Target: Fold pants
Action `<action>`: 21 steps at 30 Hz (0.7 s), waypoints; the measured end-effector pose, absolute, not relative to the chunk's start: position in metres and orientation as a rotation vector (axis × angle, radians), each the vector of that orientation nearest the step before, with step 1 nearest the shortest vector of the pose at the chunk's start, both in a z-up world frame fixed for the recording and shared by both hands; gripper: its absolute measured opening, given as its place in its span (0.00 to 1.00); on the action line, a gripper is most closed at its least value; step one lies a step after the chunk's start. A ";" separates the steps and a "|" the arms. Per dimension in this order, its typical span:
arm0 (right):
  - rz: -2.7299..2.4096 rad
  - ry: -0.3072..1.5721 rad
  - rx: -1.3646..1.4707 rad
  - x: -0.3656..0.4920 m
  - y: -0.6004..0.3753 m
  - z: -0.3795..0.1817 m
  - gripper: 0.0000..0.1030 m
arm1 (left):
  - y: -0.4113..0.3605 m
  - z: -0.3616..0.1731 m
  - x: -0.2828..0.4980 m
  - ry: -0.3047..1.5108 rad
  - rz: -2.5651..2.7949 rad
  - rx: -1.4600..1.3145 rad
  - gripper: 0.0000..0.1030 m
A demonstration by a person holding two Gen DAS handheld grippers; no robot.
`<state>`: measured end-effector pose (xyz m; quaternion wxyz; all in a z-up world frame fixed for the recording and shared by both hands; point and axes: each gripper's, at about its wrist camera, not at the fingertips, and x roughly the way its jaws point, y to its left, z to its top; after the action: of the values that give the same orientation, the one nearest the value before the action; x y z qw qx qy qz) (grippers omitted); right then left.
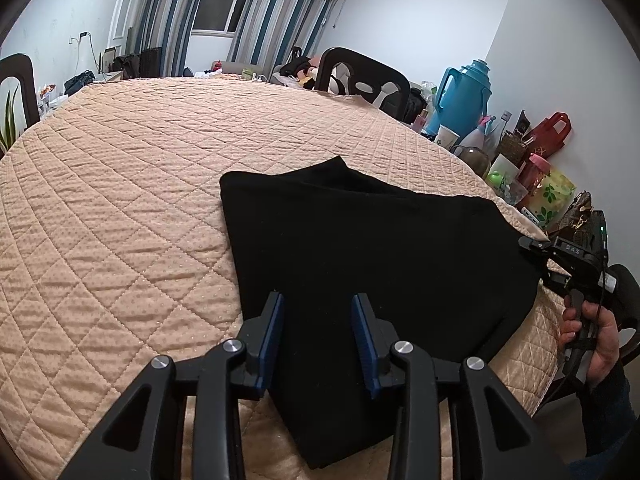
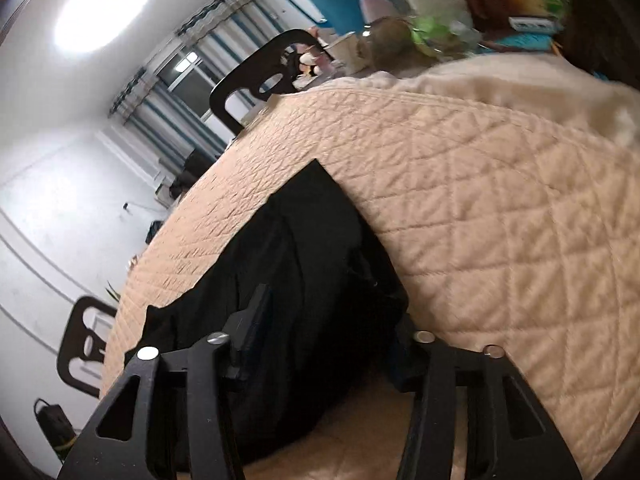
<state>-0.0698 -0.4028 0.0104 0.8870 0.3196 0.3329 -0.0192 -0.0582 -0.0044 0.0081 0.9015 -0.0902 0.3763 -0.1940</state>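
Note:
Black pants (image 1: 360, 240) lie folded on the beige quilted table cover (image 1: 120, 200), near its front right edge. My left gripper (image 1: 318, 304) hovers over their near end, its blue pads (image 1: 272, 320) apart with only flat cloth showing in the gap. A hand (image 1: 600, 332) holds my right gripper (image 1: 532, 256) at the pants' right edge. In the blurred right wrist view, the pants (image 2: 312, 260) bunch between the spread fingers of my right gripper (image 2: 332, 312). The right-hand finger there is partly buried in the cloth. No pad visibly pinches it.
A dark chair (image 1: 360, 76) stands behind the table and another (image 1: 20, 80) at far left. A blue thermos jug (image 1: 464, 96) and several cups, bottles and bags (image 1: 520, 160) crowd the right side beyond the table's edge. The quilted cover (image 2: 500, 200) stretches wide to the pants' left.

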 end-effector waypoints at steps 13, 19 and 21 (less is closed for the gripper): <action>0.237 0.573 0.476 -0.059 -0.326 0.091 0.22 | -0.005 0.026 -0.064 0.726 -0.337 -0.136 0.37; 0.475 0.550 0.371 -0.049 -0.248 0.116 0.22 | 0.023 0.025 -0.070 0.721 -0.249 -0.180 0.37; 0.549 0.573 0.347 -0.046 -0.221 0.110 0.22 | 0.034 0.023 -0.073 0.723 -0.222 -0.203 0.37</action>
<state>-0.0461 -0.2211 0.1104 0.9077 0.1682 0.2778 0.2659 -0.0734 0.0341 0.0230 0.9243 -0.0987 0.3525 -0.1082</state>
